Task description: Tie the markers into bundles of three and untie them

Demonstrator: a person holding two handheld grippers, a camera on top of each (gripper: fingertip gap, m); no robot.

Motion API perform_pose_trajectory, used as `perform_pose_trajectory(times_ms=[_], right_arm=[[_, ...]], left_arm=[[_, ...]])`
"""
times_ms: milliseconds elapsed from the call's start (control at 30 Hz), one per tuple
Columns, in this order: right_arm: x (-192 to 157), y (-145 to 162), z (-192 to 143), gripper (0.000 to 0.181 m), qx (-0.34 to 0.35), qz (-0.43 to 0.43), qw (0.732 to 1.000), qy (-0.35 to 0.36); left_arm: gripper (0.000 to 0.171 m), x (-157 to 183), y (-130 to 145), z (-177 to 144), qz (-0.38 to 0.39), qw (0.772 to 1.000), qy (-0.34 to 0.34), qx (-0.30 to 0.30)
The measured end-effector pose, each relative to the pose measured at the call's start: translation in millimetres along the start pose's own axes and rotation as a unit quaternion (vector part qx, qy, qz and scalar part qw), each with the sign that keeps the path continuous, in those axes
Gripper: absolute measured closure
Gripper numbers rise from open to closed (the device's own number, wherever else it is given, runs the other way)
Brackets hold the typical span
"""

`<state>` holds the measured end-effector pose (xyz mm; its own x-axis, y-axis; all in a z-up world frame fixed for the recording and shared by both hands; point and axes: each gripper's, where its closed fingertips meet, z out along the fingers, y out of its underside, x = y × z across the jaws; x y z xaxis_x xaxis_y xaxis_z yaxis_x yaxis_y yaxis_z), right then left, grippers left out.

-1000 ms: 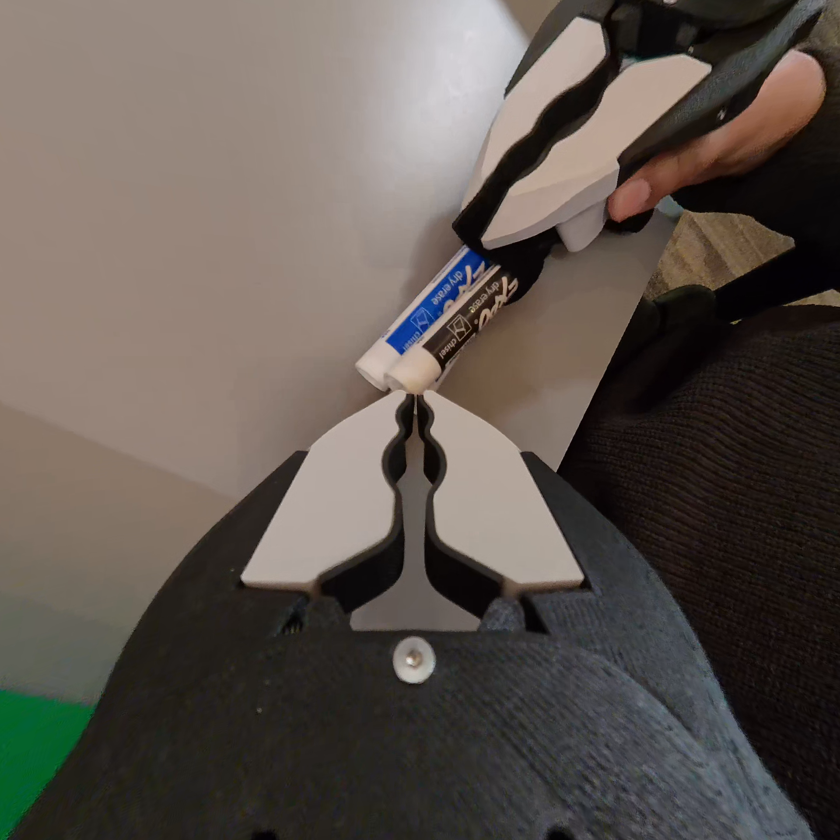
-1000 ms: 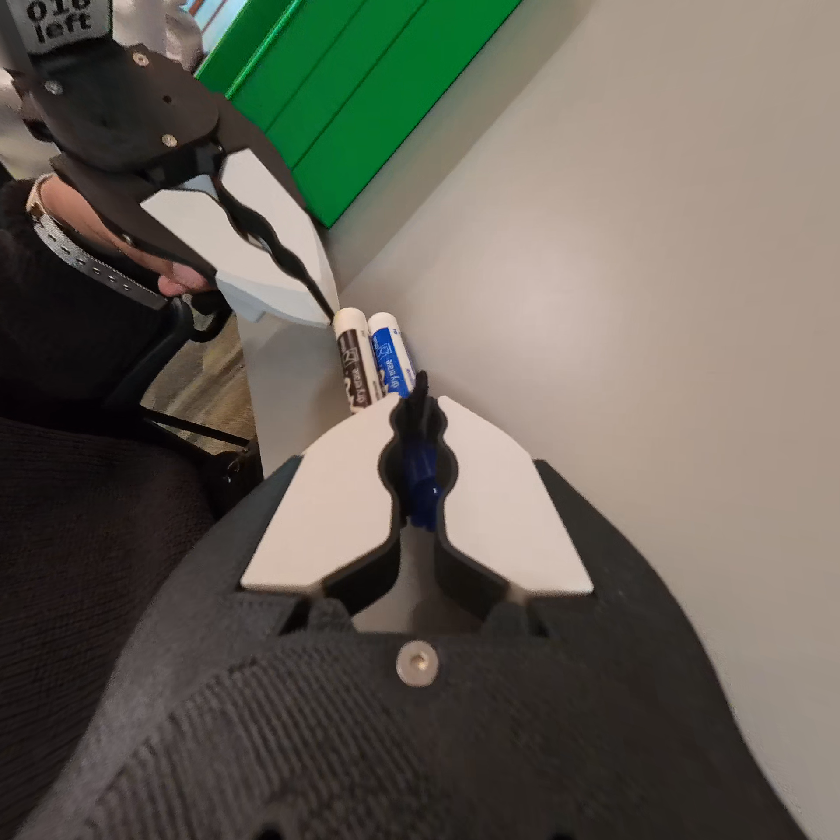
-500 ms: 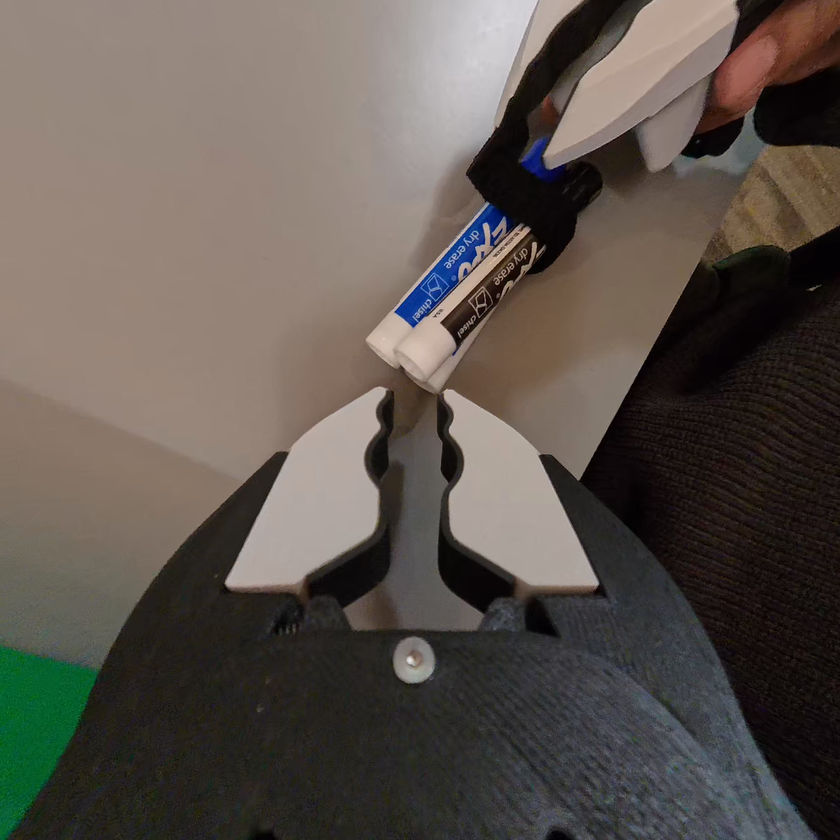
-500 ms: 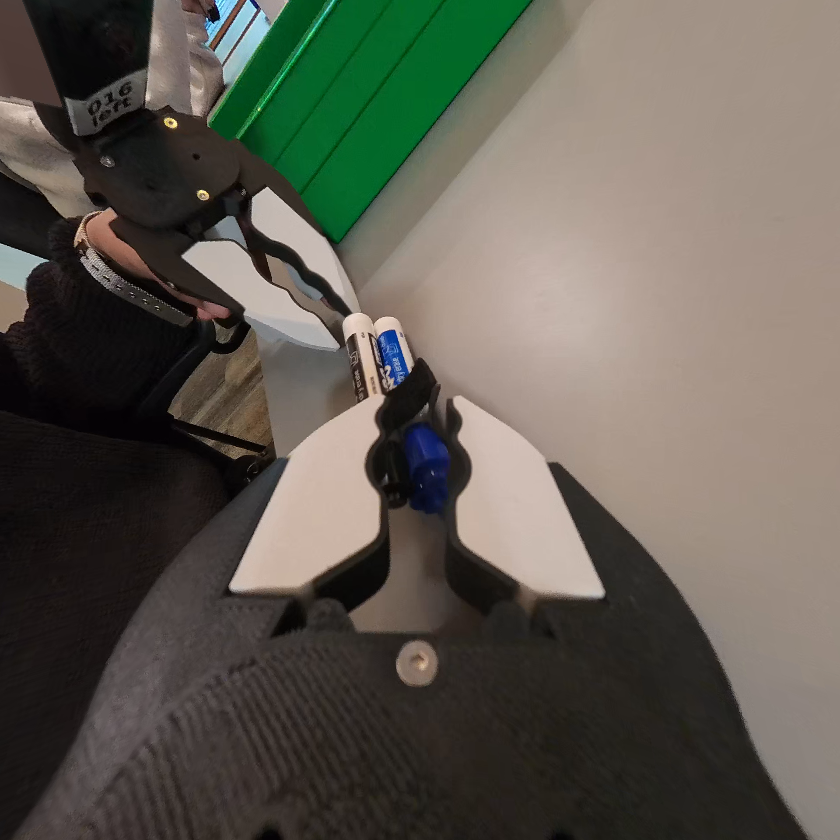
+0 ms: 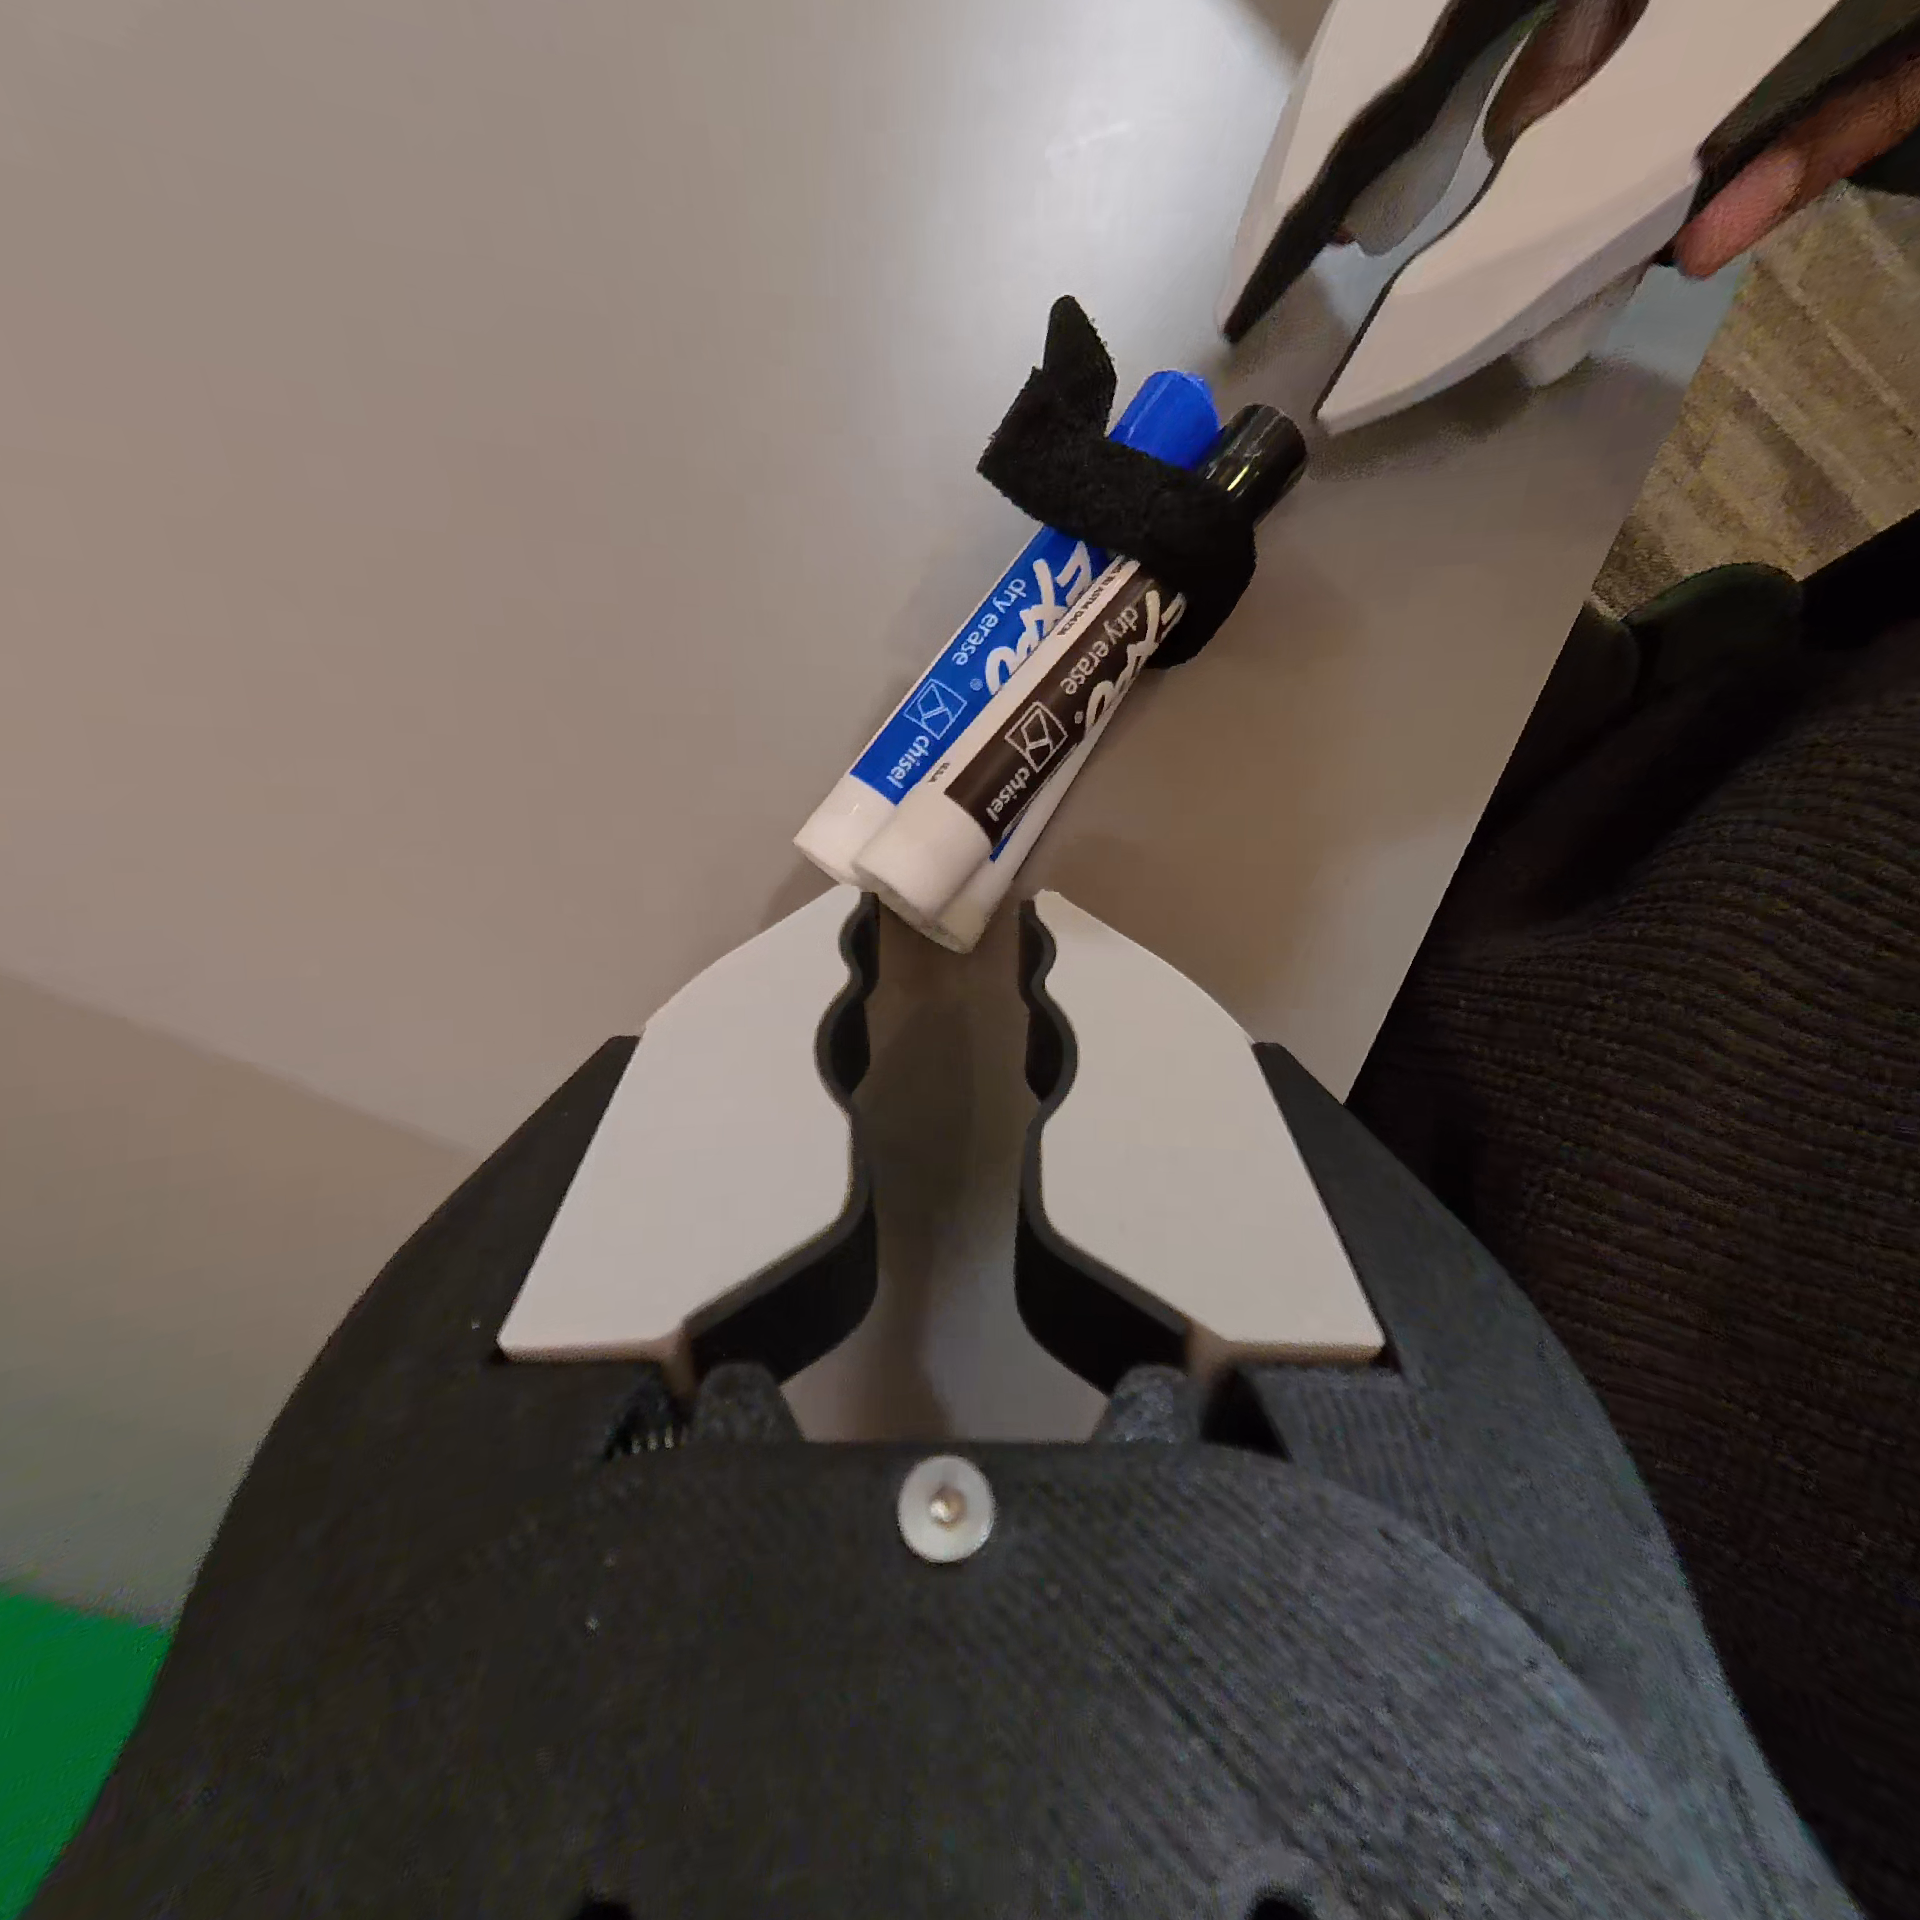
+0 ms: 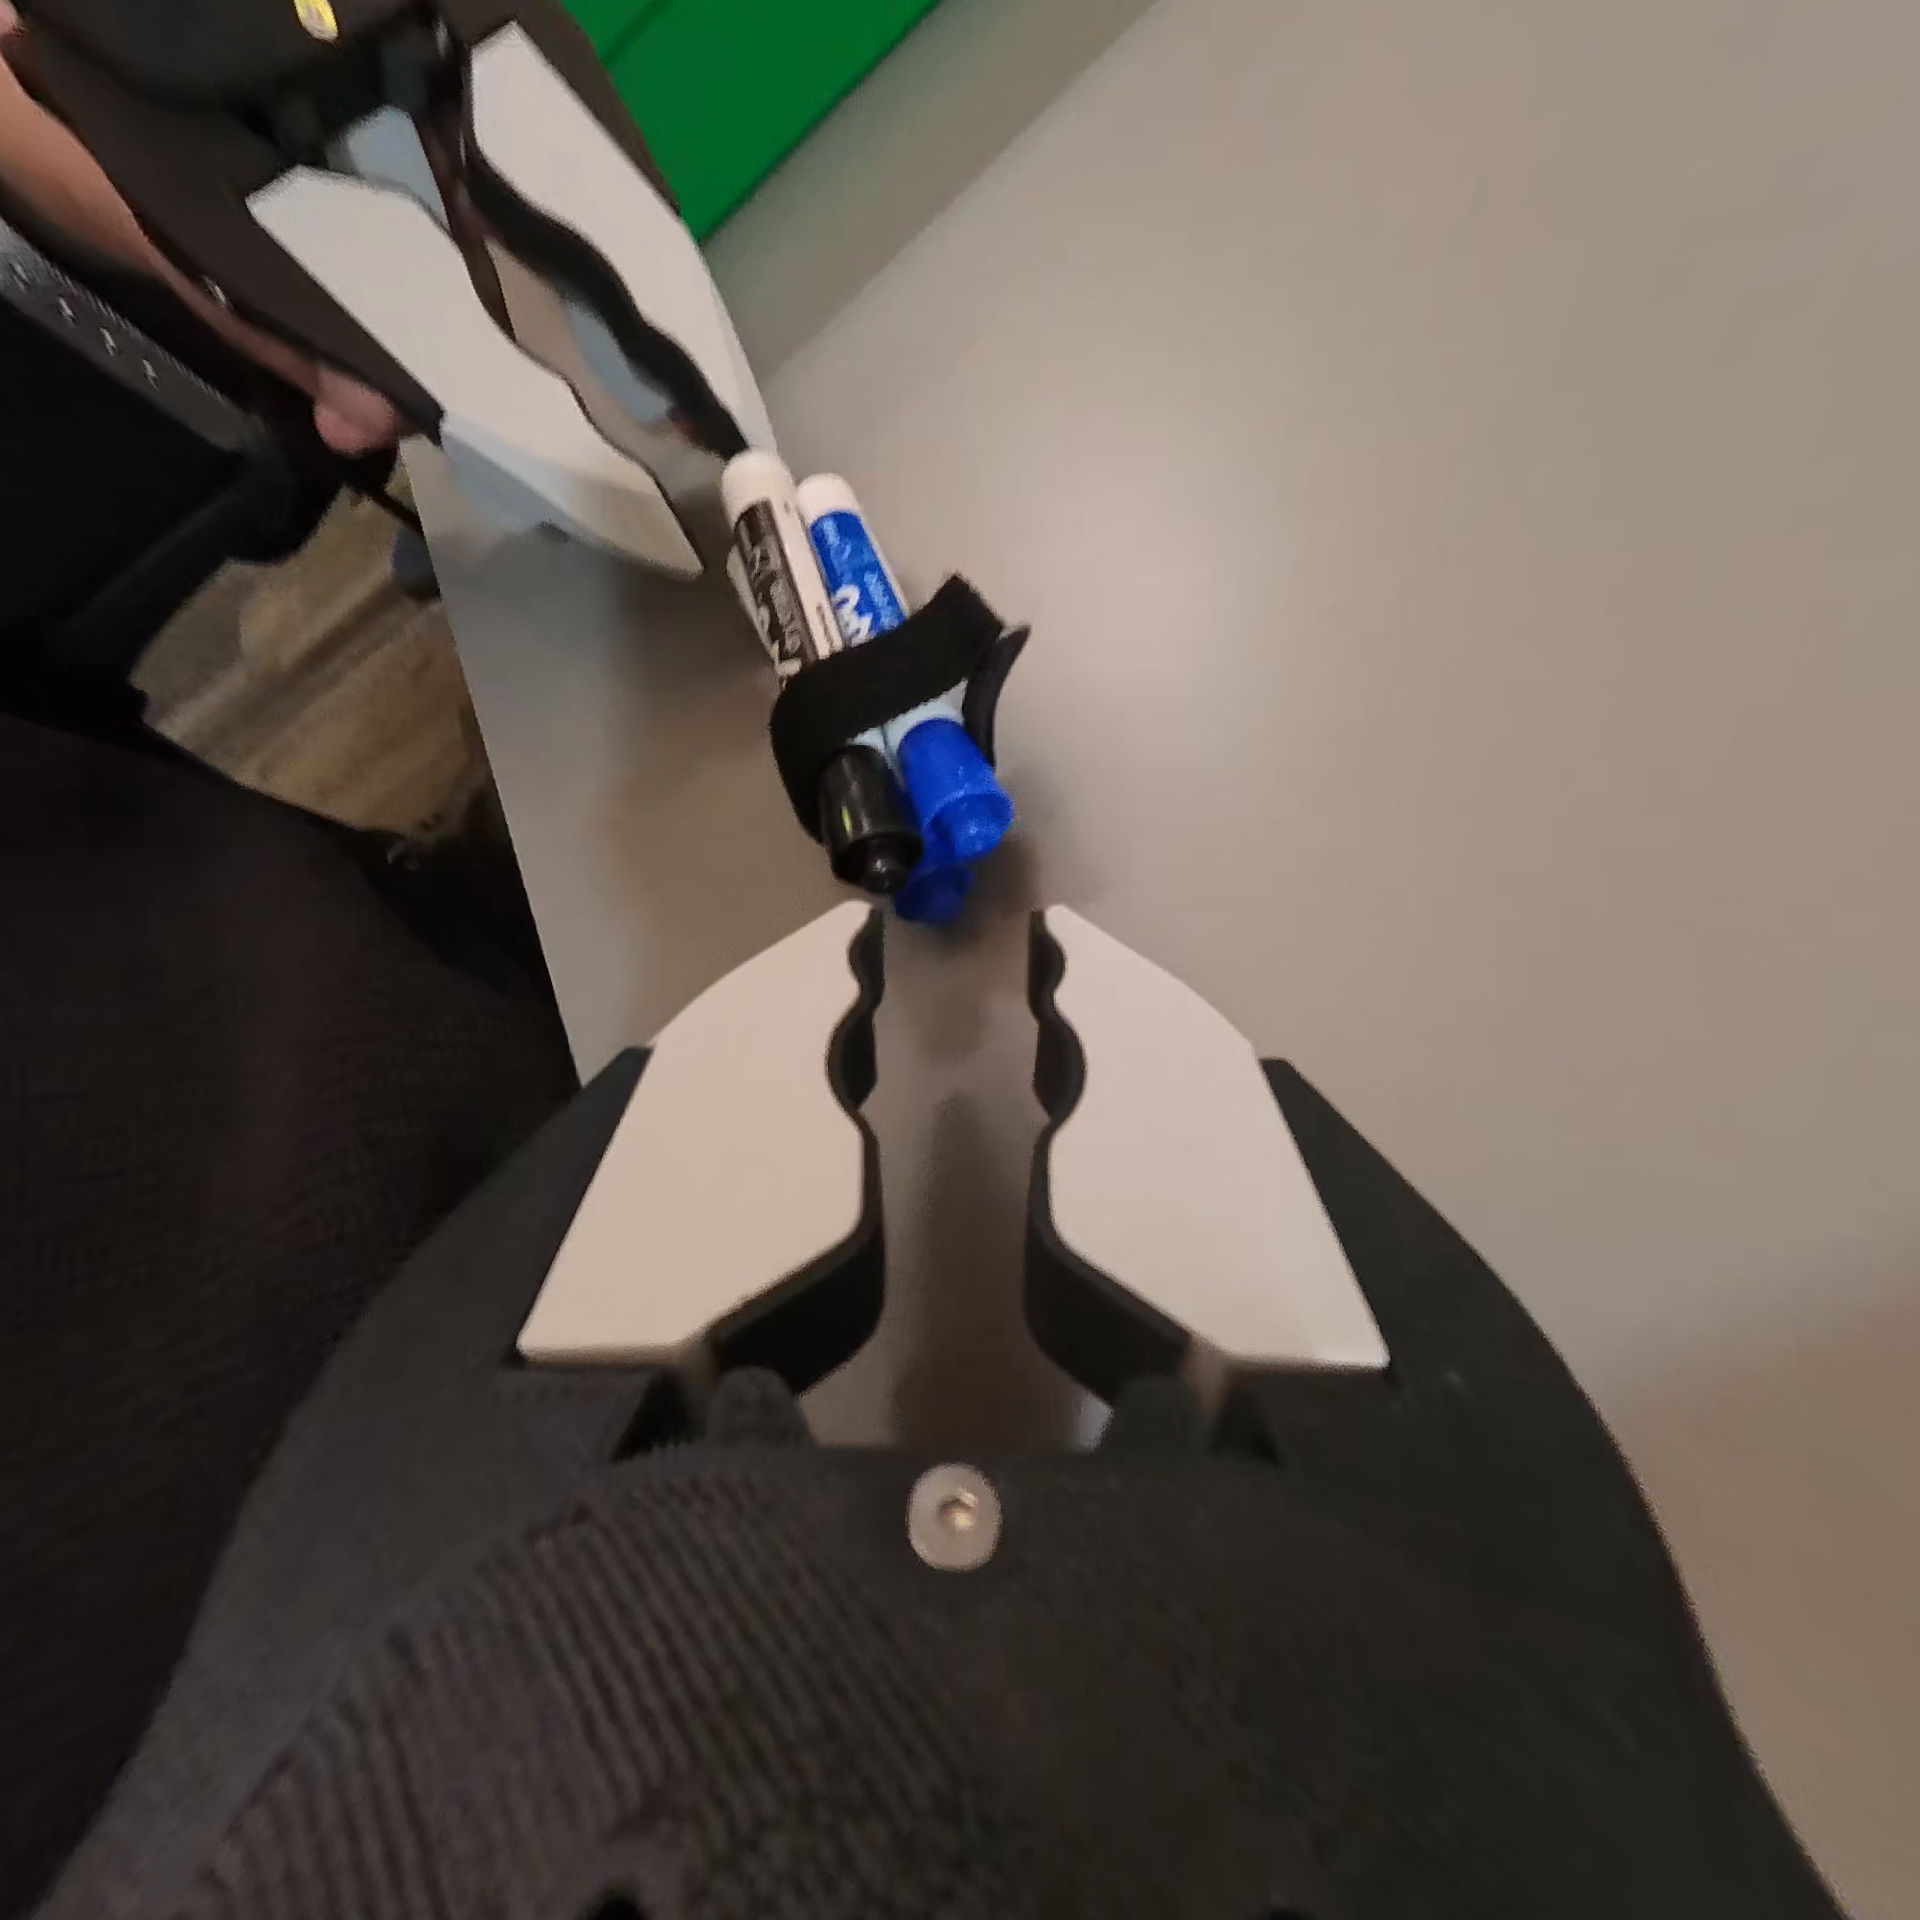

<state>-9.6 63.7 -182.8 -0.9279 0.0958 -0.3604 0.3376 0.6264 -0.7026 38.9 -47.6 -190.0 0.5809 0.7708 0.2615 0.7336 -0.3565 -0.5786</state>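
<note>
A bundle of dry-erase markers lies on the grey table near its edge. It holds a blue marker, a black marker and a third underneath, bound by a black hook-and-loop strap. My left gripper is open and empty, with the bundle's white ends right at its fingertips. My right gripper is open and empty, just short of the blue cap and the black cap. Each gripper also shows in the other's view, the right one and the left one.
The table edge runs close beside the bundle, with carpet floor beyond it. A person's black knitted sleeve fills the side by that edge. A green cabinet stands past the table's far end. About 12 centimeters separates my left fingertips from my right.
My right gripper has let go of the bundle, opened and drawn back. My left gripper has opened from shut. The bundle now rests on the table between the two.
</note>
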Motion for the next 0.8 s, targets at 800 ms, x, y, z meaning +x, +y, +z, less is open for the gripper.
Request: perform_pose_trajectory(times_ms=[800], right_arm=[[2.8, 11.7, 14.4, 0.159, -0.039, -0.014, 0.999, 0.023]], left_arm=[[0.138, -11.9, 1.2, 2.3, 0.0, 0.999, -0.039, -0.001]])
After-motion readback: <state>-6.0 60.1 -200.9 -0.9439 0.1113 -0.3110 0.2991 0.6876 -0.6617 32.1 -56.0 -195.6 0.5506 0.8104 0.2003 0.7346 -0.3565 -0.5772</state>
